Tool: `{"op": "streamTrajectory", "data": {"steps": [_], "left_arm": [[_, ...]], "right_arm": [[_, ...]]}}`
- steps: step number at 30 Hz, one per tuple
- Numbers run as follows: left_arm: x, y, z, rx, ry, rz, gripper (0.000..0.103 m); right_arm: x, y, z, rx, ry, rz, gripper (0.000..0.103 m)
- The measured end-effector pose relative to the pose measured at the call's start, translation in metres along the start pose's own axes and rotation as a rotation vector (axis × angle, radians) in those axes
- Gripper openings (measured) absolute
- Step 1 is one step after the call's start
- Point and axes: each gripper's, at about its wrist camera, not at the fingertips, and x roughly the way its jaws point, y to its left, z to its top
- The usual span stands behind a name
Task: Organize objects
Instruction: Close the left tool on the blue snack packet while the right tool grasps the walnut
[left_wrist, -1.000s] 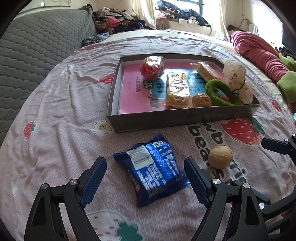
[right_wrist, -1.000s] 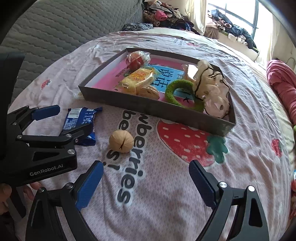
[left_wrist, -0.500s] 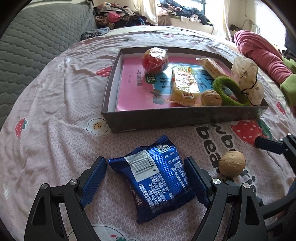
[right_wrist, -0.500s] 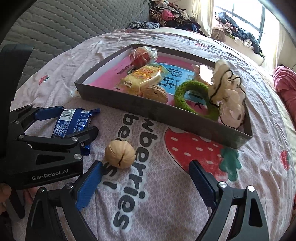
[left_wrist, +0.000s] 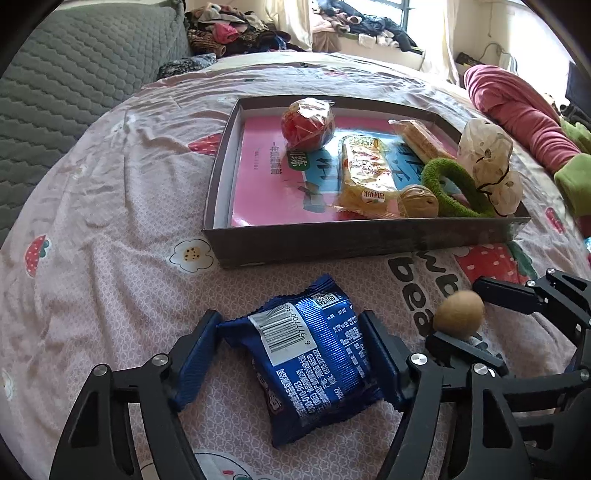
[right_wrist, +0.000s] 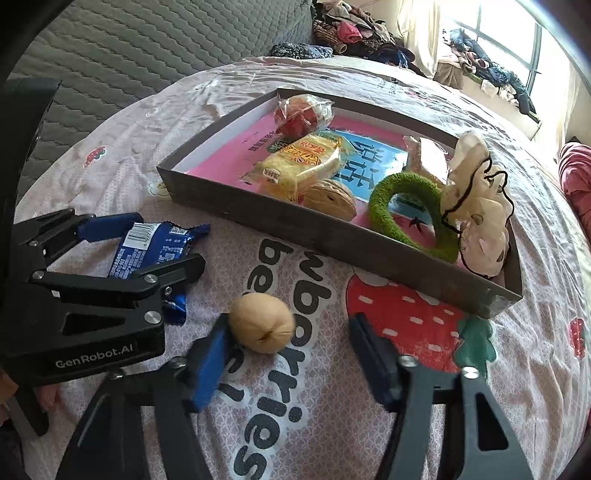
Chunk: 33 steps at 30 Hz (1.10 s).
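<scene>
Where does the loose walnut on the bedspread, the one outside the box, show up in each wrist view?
Left wrist view: loose walnut at right of centre, beside the blue snack packet, between the right gripper's jaws.
Right wrist view: loose walnut low and left of centre, against the left jaw.
Shared landmark: the grey box lies beyond it in both.

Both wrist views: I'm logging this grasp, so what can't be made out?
- Blue snack packet: left claw pad contact unclear.
- Loose walnut: motion-blurred in right view; right claw closing, grip unclear.
- Tray walnut: lower part hidden by wall.
</scene>
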Motion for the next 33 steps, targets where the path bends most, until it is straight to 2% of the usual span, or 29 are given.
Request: {"op": "streamTrajectory", "data": {"steps": [2, 4, 8, 33], "left_arm": [[-0.001, -0.001, 0.0, 0.005, 0.001, 0.001, 0.072], [-0.002, -0.001, 0.0, 0.003, 0.001, -0.003, 0.071], [-0.004, -0.002, -0.002, 0.003, 0.003, -0.01, 0.07], [-0.001, 0.003, 0.001, -0.014, 0.0, -0.032, 0.07]], "right_arm": [[0.0, 0.0, 0.0, 0.002, 0.002, 0.005, 0.053], [0.0, 0.001, 0.001, 0.007, -0.003, 0.006, 0.043], [-0.002, 0.001, 0.001, 0.01, -0.005, 0.016, 0.033], [0.005, -0.002, 0.01, 0.036, -0.031, 0.054, 0.032]]}}
